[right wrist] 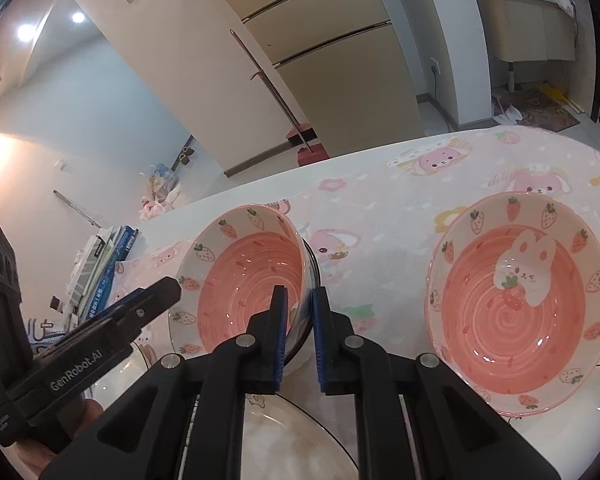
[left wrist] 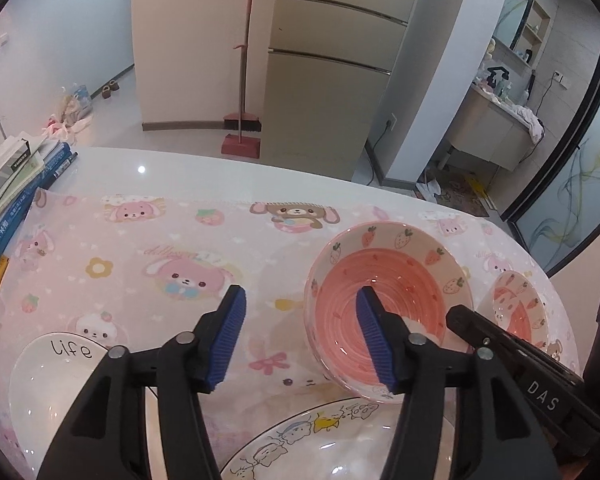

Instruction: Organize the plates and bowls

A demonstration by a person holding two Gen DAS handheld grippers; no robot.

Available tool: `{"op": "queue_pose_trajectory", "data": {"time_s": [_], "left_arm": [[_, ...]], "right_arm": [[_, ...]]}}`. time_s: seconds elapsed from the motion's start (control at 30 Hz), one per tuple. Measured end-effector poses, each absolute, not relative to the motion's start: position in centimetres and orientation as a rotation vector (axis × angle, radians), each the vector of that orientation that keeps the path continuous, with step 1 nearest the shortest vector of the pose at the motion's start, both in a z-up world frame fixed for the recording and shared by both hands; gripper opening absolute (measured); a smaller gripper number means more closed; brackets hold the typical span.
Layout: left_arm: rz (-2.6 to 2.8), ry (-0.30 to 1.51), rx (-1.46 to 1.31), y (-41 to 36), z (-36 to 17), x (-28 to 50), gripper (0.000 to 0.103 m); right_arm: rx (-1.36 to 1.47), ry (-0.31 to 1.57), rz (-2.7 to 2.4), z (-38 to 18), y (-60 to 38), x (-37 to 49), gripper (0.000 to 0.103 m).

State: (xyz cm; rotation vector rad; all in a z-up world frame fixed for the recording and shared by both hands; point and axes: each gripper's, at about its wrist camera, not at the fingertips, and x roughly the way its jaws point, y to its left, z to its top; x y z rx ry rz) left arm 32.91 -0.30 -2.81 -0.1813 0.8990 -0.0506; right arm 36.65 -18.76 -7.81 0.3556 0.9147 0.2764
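A pink strawberry bowl (left wrist: pixel 380 292) is tilted and held up above the cloth. My right gripper (right wrist: pixel 300 336) is shut on its near rim; the bowl also shows in the right wrist view (right wrist: pixel 244 280). My left gripper (left wrist: pixel 300 336) is open and empty, just left of that bowl, over the cloth. A second strawberry bowl with a rabbit (right wrist: pixel 516 304) sits to the right; it shows at the far right of the left wrist view (left wrist: pixel 516 312). A white "life" plate (left wrist: pixel 56 384) lies at the left. A cartoon-print plate (left wrist: pixel 340 440) lies under the grippers.
The table (left wrist: pixel 220 168) carries a pink cartoon cloth (left wrist: pixel 160 248). A stack of books (left wrist: pixel 16 192) lies at its left edge. A broom and dustpan (left wrist: pixel 242 120) lean by the cupboards beyond the table's far edge.
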Motion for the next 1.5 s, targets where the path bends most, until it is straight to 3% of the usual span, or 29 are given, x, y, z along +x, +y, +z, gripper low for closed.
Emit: {"op": "queue_pose_trajectory", "data": {"time_s": [0.3,0.33,0.37,0.4,0.6,0.77,0.83,1.0,1.07,1.33,1.5], "left_arm": [[-0.083,0.790,-0.146,-1.3,-0.1,31.2,0.067],[-0.084,0.777,-0.139,-1.4,0.3,30.9,0.070],[-0.083,0.762,-0.132,-1.6,0.7,30.7,0.071],[-0.080,0.747,-0.124,-1.7,1.1,30.5,0.071],[-0.060,0.655,-0.086,-1.9,3.4,28.7,0.077],[-0.032,0.550,-0.081,-1.4,6.0,26.5,0.088],[-0.033,0.501,-0.083,-1.3,7.1,25.5,0.097],[-0.113,0.428,-0.058,-2.0,9.5,22.6,0.098],[-0.126,0.370,-0.057,-2.5,10.7,20.9,0.102],[-0.081,0.226,0.015,-4.4,13.2,16.7,0.103],[-0.130,0.246,0.004,-6.5,14.9,17.5,0.103]], "right_arm": [[0.337,0.880,0.228,-5.8,-19.0,35.7,0.022],[0.353,0.871,0.220,-5.3,-19.3,35.5,0.036],[0.368,0.854,0.209,-4.8,-19.6,35.2,0.055],[0.380,0.824,0.199,-4.2,-20.0,34.8,0.062],[0.349,0.704,0.172,-0.1,-21.9,32.4,0.067],[0.353,0.545,0.119,4.2,-24.4,29.2,0.087],[0.324,0.504,0.107,5.6,-25.1,28.1,0.088],[0.344,0.447,0.149,8.6,-26.8,25.4,0.094],[0.413,0.382,0.184,9.9,-27.8,23.3,0.103],[0.343,0.303,0.110,12.7,-27.3,20.3,0.103],[0.342,0.289,0.073,14.5,-28.4,19.0,0.103]]}}
